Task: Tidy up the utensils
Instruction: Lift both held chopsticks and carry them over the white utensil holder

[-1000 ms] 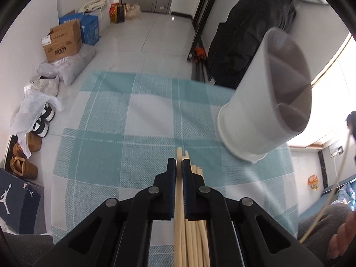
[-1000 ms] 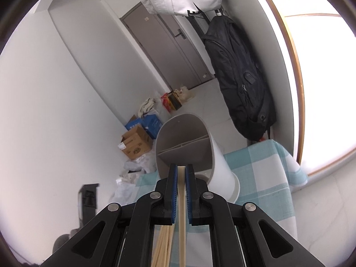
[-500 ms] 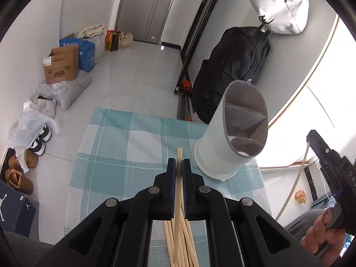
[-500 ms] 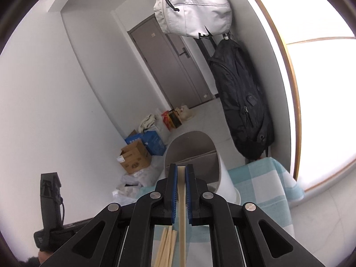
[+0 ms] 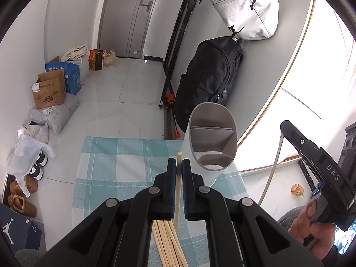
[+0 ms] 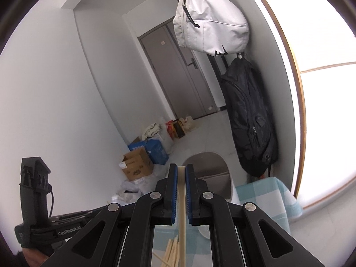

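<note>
A single wooden chopstick [image 5: 177, 187] is clamped between the closed jaws of the left gripper [image 5: 178, 166], above a checked teal tablecloth [image 5: 115, 155]. A loose bundle of chopsticks [image 5: 168, 244] is seen lying on the cloth beneath it. Another chopstick [image 6: 182, 200] is pinched by the right gripper [image 6: 181, 171], whose jaws are shut on it. A white divided utensil holder [image 5: 211, 142] is seen just beyond the left gripper's tip, its compartments facing the camera. Behind it a black backpack [image 5: 211, 77] and a white bag [image 5: 249, 11] are hung on the wall. Cardboard boxes [image 5: 50, 91] and shoes [image 5: 37, 166] are spread over the floor. "DAS" is read on the right gripper's body, "GenRobot.AI" on the left one's, and a Jordan jumpman logo on a dark box [image 5: 15, 229].
</note>
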The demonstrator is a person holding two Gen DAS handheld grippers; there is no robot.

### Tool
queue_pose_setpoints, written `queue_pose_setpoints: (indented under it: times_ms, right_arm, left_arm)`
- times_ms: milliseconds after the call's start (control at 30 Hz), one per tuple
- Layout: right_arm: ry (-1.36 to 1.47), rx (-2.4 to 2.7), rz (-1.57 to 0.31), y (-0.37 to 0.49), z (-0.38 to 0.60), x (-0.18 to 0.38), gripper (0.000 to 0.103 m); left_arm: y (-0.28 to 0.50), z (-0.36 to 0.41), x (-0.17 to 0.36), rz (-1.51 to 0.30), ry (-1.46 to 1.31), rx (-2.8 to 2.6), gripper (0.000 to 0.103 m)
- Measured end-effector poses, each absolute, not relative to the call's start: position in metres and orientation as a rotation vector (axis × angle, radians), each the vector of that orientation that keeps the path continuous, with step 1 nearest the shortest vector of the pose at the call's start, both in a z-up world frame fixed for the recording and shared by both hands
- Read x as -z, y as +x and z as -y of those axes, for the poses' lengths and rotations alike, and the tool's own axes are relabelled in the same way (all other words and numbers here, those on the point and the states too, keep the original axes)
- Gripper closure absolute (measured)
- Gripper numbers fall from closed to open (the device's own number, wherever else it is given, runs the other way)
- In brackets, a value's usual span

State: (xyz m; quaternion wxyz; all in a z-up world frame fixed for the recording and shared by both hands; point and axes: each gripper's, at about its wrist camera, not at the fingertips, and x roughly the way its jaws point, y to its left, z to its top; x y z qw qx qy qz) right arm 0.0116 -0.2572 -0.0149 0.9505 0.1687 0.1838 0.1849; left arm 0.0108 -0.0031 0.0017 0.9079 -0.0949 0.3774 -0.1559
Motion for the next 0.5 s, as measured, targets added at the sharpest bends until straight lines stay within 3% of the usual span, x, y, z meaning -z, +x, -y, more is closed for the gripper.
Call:
queue_pose_setpoints:
  times_ms: [500]
  right_arm:
    - [0.285, -0.409, -0.238, 0.059, 0.263, -0.061, 0.097]
  left_arm:
    - [0.041, 0.014, -0.084, -0.723, -0.259, 0.385, 0.102]
